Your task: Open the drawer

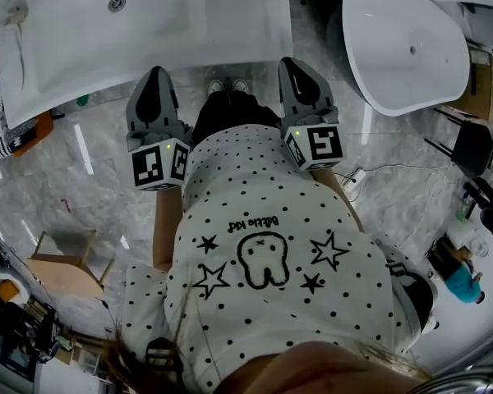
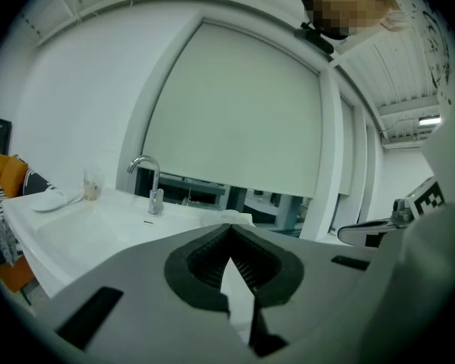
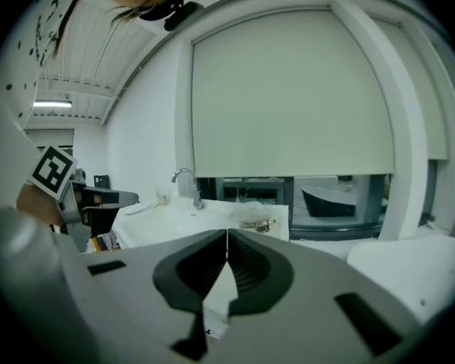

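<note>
The left gripper (image 2: 229,233) and right gripper (image 3: 227,237) are both clenched on nothing, held just short of the white vanity top (image 1: 230,23). No drawer shows in any view (presumably it sits under that top), so lower a gripper and part its jaws first. Around are a marble floor (image 1: 82,179), a white tub (image 1: 411,48) and a drawn blind (image 2: 235,112).

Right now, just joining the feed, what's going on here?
A person in a dotted shirt stands facing a white washbasin counter, holding a tool in each hand. The left tool and the right tool both point toward the counter's front edge, jaws together with nothing between them. No drawer shows in any view, so the opening has not yet begun.
</note>
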`<state>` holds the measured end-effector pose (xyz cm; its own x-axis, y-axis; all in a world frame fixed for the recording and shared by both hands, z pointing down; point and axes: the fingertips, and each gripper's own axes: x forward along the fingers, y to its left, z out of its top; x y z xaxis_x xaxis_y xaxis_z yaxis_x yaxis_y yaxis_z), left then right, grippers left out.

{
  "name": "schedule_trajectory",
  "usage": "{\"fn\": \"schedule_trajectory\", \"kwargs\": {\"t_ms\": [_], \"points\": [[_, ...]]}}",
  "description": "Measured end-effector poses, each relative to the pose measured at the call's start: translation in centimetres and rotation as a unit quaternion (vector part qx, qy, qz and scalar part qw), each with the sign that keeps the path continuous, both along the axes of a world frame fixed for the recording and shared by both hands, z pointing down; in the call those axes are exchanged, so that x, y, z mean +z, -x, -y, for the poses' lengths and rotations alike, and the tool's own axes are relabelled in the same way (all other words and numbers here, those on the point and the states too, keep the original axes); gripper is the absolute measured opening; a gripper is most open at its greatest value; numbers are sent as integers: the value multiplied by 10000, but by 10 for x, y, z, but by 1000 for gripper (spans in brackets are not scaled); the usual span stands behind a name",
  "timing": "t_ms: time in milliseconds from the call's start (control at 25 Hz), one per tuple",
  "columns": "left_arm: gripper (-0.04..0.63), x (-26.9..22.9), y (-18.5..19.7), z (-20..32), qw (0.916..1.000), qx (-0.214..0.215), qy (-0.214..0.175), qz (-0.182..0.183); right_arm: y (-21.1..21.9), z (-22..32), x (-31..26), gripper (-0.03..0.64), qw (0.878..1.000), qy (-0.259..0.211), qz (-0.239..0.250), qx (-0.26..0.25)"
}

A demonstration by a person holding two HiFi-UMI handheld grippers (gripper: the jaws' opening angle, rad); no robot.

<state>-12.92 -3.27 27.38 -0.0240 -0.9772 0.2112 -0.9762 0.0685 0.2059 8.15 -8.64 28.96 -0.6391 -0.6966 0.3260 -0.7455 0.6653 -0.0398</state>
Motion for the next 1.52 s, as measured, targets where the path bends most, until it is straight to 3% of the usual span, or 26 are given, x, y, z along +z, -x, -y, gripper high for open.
{"fn": "schedule_trajectory", "kwargs": {"t_ms": [440, 640, 840, 1520], "points": [[5, 0, -31, 9, 9986, 521, -51, -4, -4, -2, 0, 15, 9999, -68, 84, 81], [5, -5, -51, 16, 9964, 836, -165, -11, 7, -8, 6, 15, 9997, -40, 107, -195], [5, -4, -66, 17, 9945, 1028, -183, -31, 23, -14, 10, 15, 9978, -169, -177, -610], [5, -1, -65, 12, 9955, 922, -156, -120, 19, -5, 7, 15, 9988, -196, -161, -429]]}}
